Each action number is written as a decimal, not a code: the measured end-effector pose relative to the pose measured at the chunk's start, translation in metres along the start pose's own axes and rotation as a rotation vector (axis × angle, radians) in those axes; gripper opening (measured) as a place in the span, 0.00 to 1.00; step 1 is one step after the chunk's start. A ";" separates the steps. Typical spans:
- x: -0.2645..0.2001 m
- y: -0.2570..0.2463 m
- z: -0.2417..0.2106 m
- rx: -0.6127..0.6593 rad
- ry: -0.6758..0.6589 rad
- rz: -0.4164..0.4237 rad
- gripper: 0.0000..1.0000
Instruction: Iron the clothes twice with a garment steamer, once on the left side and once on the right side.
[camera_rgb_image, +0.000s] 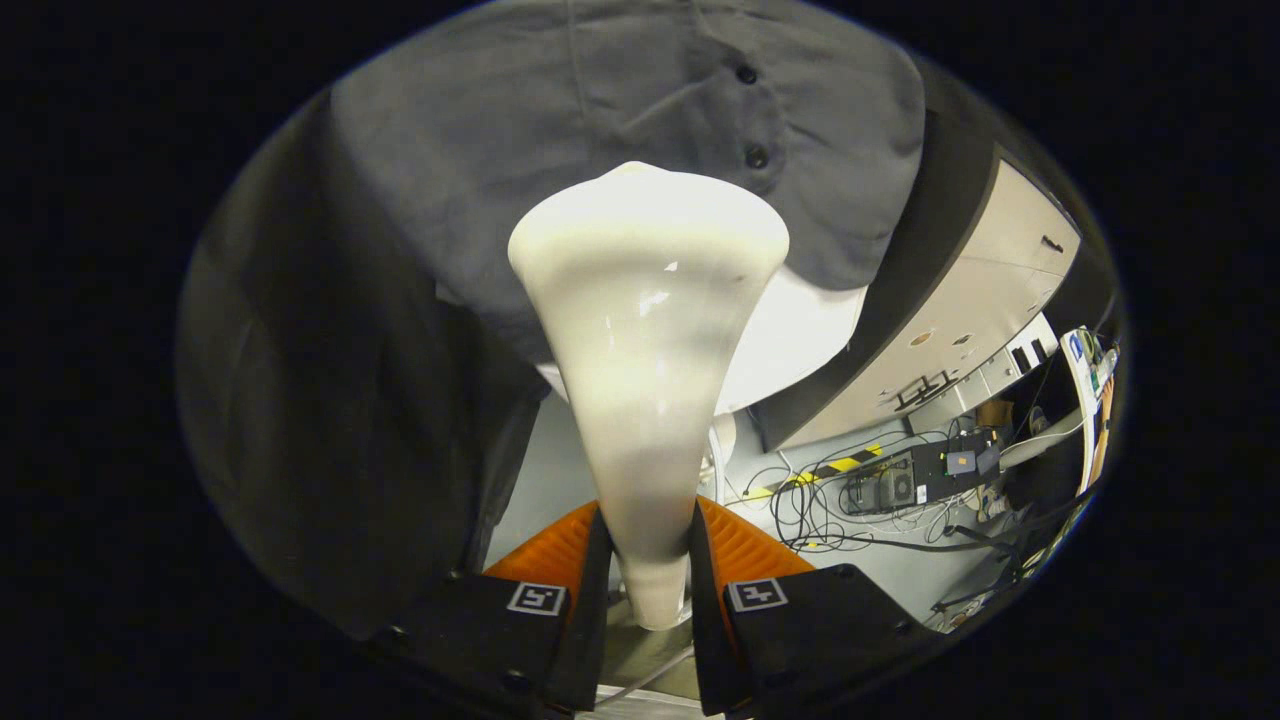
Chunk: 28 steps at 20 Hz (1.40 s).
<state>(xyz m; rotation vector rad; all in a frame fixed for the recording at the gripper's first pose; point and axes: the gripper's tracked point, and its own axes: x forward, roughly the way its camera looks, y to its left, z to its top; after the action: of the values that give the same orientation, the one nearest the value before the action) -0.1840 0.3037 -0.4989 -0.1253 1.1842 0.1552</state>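
Note:
A cream-white garment steamer head (645, 340) rises from between my fingers, its narrow handle clamped by both of them. My gripper (648, 560) is shut on that handle. The steamer's wide flat end points at a grey buttoned shirt (560, 130) hanging just beyond it. Two dark buttons (756, 156) of the shirt's placket sit just past the right side of the steamer head. Whether the head touches the cloth I cannot tell. A white board (790, 340) shows under the shirt's lower hem, behind the steamer.
A beige cabinet (980, 300) stands to the right of the shirt. Below it on the grey floor lie tangled cables (830, 500), a black box (930, 470) and yellow-black tape (850, 462). Dark cloth (330, 420) hangs left of the steamer.

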 end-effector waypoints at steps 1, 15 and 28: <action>-0.012 0.001 0.012 0.013 -0.028 0.000 0.45; -0.201 -0.077 0.176 0.062 -0.412 0.040 0.45; -0.334 -0.153 0.269 0.061 -0.680 0.075 0.44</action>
<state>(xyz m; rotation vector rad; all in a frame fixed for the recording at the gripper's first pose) -0.0334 0.1828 -0.0859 0.0279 0.5146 0.2068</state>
